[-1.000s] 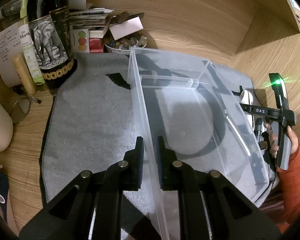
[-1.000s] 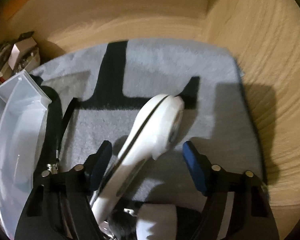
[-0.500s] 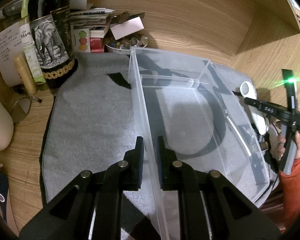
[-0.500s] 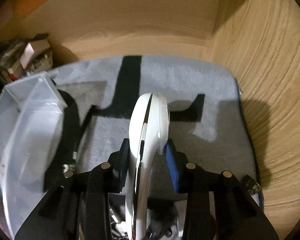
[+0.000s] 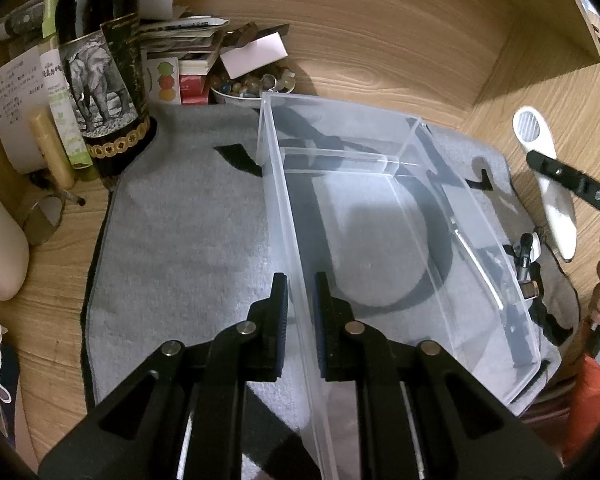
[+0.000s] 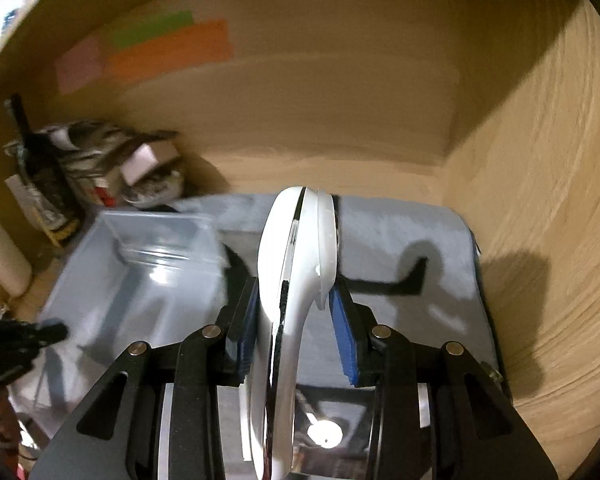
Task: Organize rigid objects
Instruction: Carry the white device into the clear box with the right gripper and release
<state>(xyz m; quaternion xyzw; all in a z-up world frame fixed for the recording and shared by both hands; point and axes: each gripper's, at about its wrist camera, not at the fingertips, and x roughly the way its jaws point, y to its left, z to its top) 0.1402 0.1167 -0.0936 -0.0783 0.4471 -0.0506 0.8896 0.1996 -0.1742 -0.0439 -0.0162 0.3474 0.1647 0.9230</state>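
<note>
Left claw [image 5: 299,312] pinches the near wall of the clear bin [image 5: 400,216] at lower center, right claw [image 6: 292,320] clamps the white handheld device [image 6: 296,264] mid-frame above the grey mat [image 6: 400,240].

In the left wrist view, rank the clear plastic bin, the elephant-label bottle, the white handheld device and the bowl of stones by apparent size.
1. clear plastic bin
2. elephant-label bottle
3. white handheld device
4. bowl of stones

The device is held up off the mat, so its rank against the bowl is unsure.
</note>
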